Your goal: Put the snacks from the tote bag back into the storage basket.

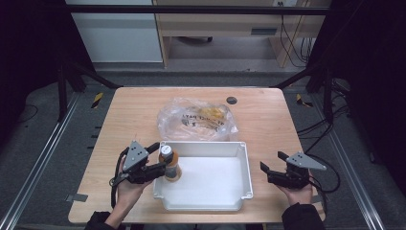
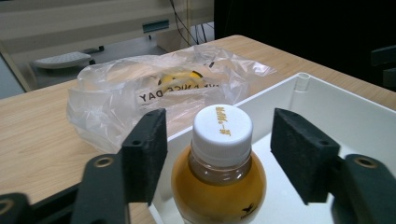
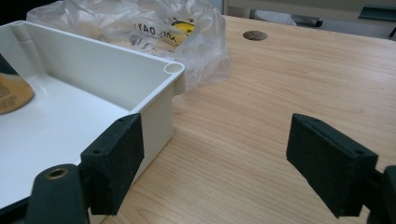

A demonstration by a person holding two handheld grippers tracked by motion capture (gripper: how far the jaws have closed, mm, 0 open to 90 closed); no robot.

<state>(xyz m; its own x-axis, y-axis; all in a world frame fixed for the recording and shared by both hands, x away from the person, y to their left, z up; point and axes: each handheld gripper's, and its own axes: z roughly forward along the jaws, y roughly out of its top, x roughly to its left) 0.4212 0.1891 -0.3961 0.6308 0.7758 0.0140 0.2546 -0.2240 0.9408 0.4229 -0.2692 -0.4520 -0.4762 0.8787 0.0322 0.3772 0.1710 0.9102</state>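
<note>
Jaws of the left gripper (image 1: pixel 159 157) stand wide apart on either side of a small bottle of amber drink (image 1: pixel 169 165), its white cap (image 2: pixel 222 129) printed with gold lettering; in the left gripper view a clear gap shows between each black pad (image 2: pixel 145 154) and the bottle, so nothing is gripped. The bottle stands upright in the near-left corner of a white plastic tray (image 1: pixel 225 191) at the table's front centre. The right gripper (image 1: pixel 272 163), held in the person's right hand (image 1: pixel 299 191), hovers just off the tray's right wall, jaws spread and empty; the right gripper view shows its left pad (image 3: pixel 114 161) beside the tray's corner post. Beyond the tray, a crumpled clear plastic bag (image 1: pixel 196 120) with printed lettering and something yellow inside lies on the light wooden table (image 1: pixel 268 120).
</note>
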